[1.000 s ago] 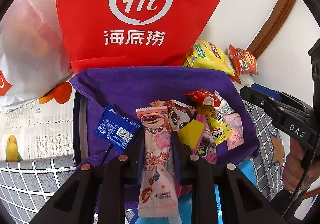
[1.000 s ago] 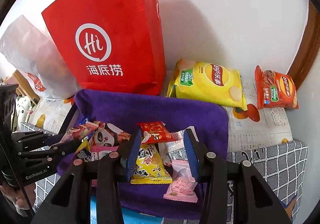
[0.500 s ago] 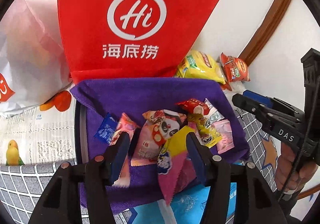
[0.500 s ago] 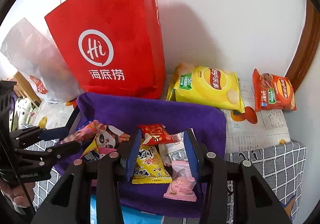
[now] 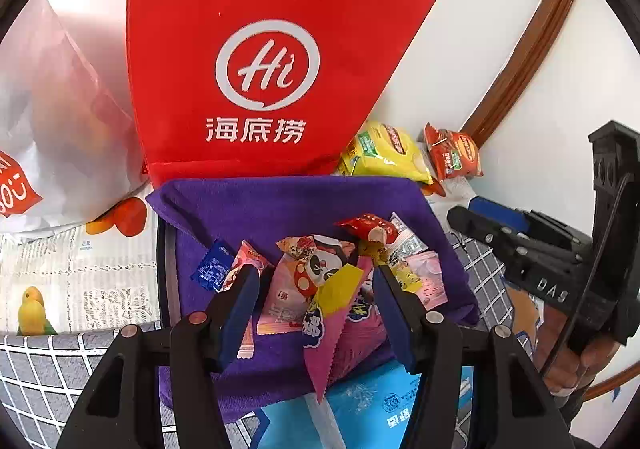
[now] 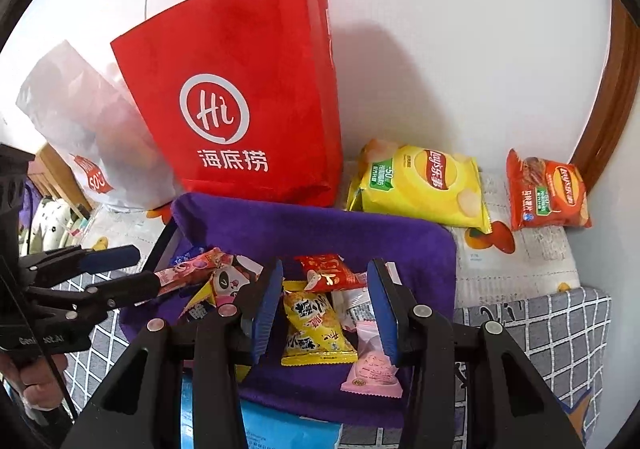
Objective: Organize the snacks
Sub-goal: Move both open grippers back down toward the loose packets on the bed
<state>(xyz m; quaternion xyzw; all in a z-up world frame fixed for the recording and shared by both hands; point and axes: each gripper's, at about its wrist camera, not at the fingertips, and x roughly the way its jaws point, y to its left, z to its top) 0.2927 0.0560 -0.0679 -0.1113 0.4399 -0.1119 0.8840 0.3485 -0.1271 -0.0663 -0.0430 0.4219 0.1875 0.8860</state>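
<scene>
Tongs on the left (image 5: 314, 303) have just opened, dropping the long pink strawberry-bear packet (image 5: 244, 291) onto the purple cloth (image 5: 280, 205) beside the snack pile, while the right tongs (image 6: 326, 309) hover, gapped, gripping nothing.

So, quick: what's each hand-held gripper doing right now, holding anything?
Left hand-held gripper: open, its jaws have just been opening, with nothing gripped between them.
Right hand-held gripper: open, holding nothing.
</scene>
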